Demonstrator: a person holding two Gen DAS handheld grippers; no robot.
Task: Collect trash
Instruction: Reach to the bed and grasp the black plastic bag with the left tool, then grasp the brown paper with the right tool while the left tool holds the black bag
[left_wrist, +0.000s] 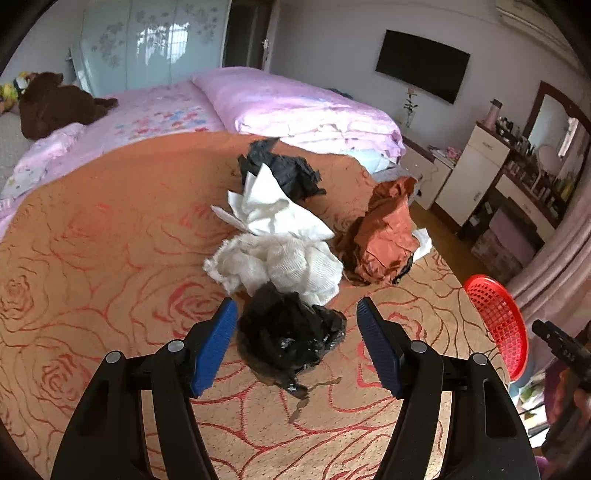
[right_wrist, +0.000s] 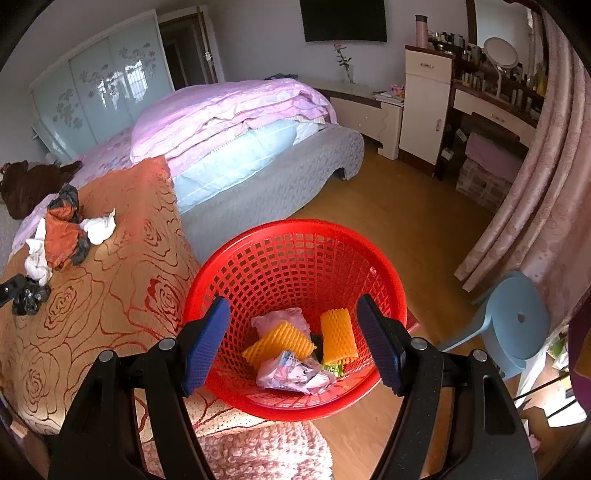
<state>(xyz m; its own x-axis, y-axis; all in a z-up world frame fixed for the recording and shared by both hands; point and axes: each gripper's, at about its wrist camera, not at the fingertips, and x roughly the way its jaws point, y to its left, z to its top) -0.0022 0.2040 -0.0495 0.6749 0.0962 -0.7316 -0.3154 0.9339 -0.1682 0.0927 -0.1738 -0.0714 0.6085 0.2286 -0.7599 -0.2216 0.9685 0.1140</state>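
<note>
A crumpled black plastic bag (left_wrist: 286, 332) lies on the orange rose-patterned bedspread (left_wrist: 110, 258), right between the blue pads of my open left gripper (left_wrist: 296, 314). Beyond it lie a white cloth wad (left_wrist: 280, 264), white tissue (left_wrist: 273, 208), another black bag (left_wrist: 284, 170) and an orange-brown crumpled bag (left_wrist: 384, 232). My right gripper (right_wrist: 293, 314) is open and empty above the red mesh basket (right_wrist: 295, 251), which holds yellow foam nets (right_wrist: 338, 336), a pink wrapper and a printed packet (right_wrist: 291, 373). The trash pile also shows in the right wrist view (right_wrist: 62, 229).
The red basket (left_wrist: 496, 325) stands at the bedspread's right edge. A pink quilt (left_wrist: 295, 107) and a brown plush toy (left_wrist: 55, 103) lie further up the bed. A blue plastic stool (right_wrist: 513, 321), a curtain (right_wrist: 535, 184), a dresser and wooden floor are to the right.
</note>
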